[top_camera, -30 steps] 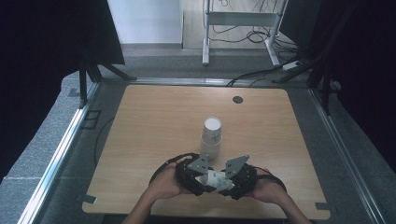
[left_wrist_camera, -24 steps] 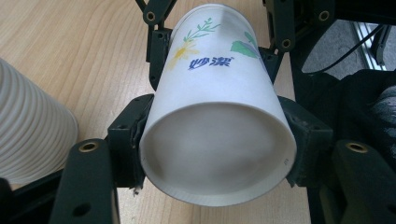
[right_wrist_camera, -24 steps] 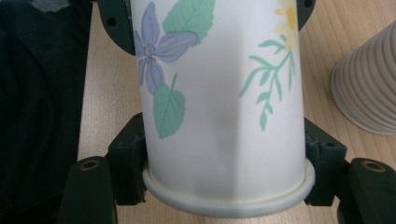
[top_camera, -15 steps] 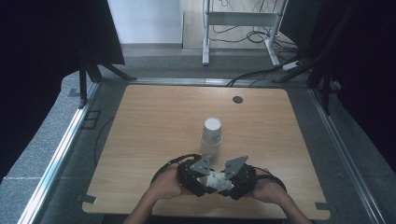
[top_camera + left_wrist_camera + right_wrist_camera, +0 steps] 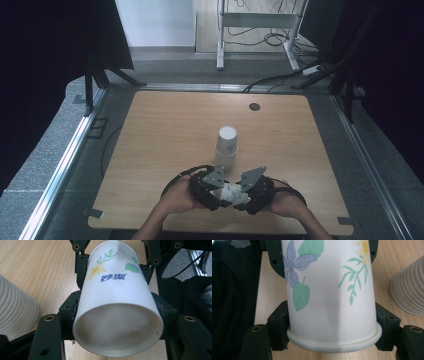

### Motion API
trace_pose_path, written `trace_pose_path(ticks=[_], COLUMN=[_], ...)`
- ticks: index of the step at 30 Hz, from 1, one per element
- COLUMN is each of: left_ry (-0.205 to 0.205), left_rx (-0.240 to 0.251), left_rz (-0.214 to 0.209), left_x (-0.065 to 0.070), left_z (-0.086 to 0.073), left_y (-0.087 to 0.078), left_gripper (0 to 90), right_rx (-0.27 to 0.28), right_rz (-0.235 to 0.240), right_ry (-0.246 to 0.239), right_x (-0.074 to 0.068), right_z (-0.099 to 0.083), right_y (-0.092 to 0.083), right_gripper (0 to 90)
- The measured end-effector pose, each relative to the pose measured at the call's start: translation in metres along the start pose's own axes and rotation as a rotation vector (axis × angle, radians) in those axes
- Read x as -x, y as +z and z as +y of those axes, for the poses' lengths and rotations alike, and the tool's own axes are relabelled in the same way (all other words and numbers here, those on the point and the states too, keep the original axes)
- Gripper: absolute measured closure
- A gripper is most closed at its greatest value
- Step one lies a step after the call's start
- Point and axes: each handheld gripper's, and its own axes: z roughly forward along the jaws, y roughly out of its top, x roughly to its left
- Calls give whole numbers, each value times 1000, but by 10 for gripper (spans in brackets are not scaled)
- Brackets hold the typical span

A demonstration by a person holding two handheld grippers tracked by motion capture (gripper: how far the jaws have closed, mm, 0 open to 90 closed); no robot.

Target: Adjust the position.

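- Here, the paper cup (image 5: 117,300) lies level between both grippers, long axis running finger to finger.
- Left gripper (image 5: 216,192) fingers clamp its base end; right gripper (image 5: 244,196) fingers, just easing wider, bracket the rim end.
- Print reads "妙潔", beside flowers.

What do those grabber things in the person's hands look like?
Both the left gripper and the right gripper are black, chunky and made of jointed bars with round screw holes. Each carries a grey three-cornered plate on top, and a black cable loops away from each across the wooden table.
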Motion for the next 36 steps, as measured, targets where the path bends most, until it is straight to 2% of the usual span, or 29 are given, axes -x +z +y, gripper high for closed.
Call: trace_pose_path(ticks=[4, 5, 10, 15, 28, 36], left_ry=[-12, -13, -49, -67, -134, -150], left_rx=[22, 26, 81, 129, 305, 376], left_rz=[-1, 3, -9, -12, -40, -54], left_x=[-2, -2, -5, -8, -13, -14], left_z=[-2, -2, -6, -10, -21, -26], left_y=[-3, -4, -9, -15, -26, -28], left_gripper=[368, 368, 367, 366, 366, 366], right_rx=[25, 31, 81, 143, 273, 340], right_rz=[-5, -11, -21, -24, -30, -27], right_ry=[23, 15, 31, 64, 127, 155], right_x=[1, 2, 3, 4, 5, 4], right_z=[-1, -2, -5, -9, -17, -18], right_y=[-1, -2, -6, -11, -22, -25], right_gripper=[207, 188, 134, 126, 126, 125])
